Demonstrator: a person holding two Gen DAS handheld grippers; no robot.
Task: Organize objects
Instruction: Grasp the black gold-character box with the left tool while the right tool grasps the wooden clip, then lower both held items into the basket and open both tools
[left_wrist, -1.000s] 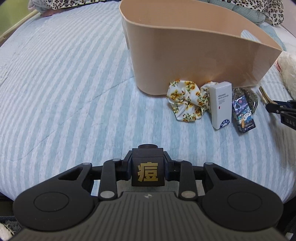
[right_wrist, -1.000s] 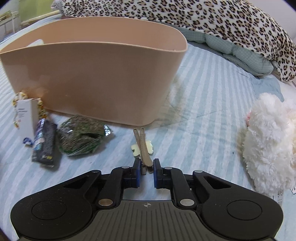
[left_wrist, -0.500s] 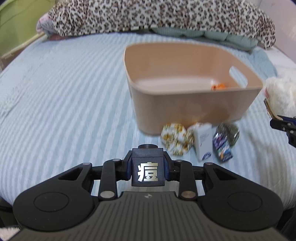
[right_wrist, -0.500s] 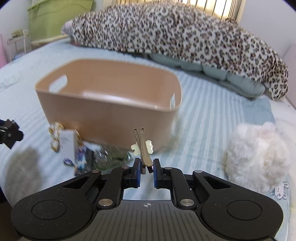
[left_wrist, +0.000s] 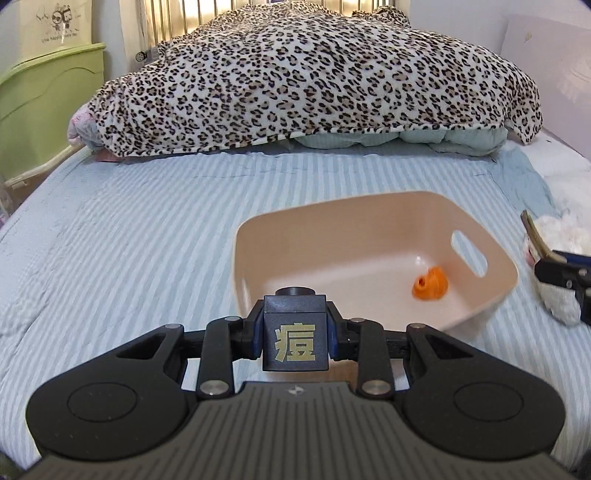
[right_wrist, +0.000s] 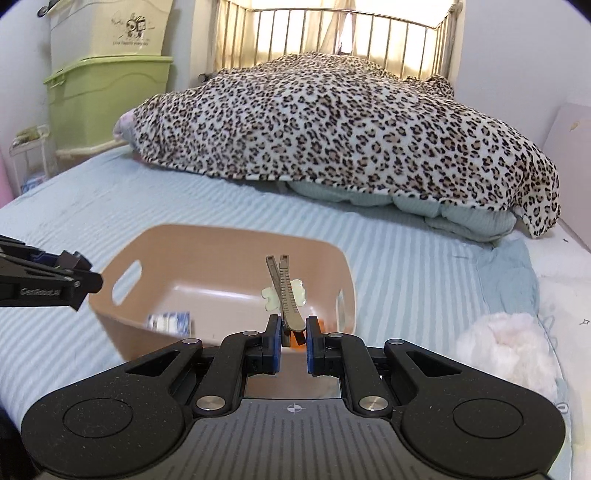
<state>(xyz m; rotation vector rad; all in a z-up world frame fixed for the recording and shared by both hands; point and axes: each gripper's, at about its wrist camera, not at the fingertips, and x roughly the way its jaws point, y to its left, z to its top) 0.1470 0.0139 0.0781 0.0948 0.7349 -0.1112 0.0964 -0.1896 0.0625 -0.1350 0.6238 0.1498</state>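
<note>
A beige plastic basket (left_wrist: 369, 221) (right_wrist: 207, 240) stands on the striped bed. An orange object (left_wrist: 430, 283) lies inside it, and a small blue-white packet (right_wrist: 169, 320) shows inside in the right wrist view. My left gripper (left_wrist: 295, 341) is shut on a dark cube with a gold character (left_wrist: 294, 341), held above the basket's near left edge. My right gripper (right_wrist: 291, 345) is shut on a khaki hair clip with a pale flower (right_wrist: 284, 291), raised over the basket's near right side. The right gripper also shows in the left wrist view (left_wrist: 561, 273).
A leopard-print blanket (left_wrist: 314, 81) lies piled across the far end of the bed. A white plush toy (right_wrist: 506, 354) sits to the right of the basket. Green storage boxes (right_wrist: 103, 96) stand at the left, and a metal headboard (right_wrist: 332, 33) at the back.
Both grippers have risen high above the bed with their objects and now look down into the basket. The scrunchie, box and packets in front of the basket have dropped out of sight.
</note>
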